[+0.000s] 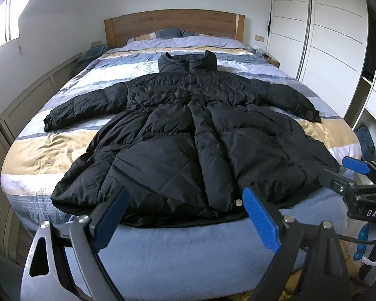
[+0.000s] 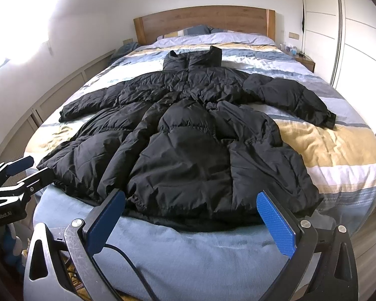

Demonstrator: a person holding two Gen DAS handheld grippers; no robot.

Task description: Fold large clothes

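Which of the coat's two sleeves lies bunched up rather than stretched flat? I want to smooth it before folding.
The sleeve on the wardrobe side: it humps up in rumpled folds, while the window-side sleeve lies flat and straight.

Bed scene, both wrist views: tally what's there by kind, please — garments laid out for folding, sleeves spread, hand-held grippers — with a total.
Black padded coat, laid flat on the bed: 1
Sleeves spread out to the sides: 2
Hand-held grippers, both open and off the coat, left hand-held gripper, right hand-held gripper: 2
Total: 5
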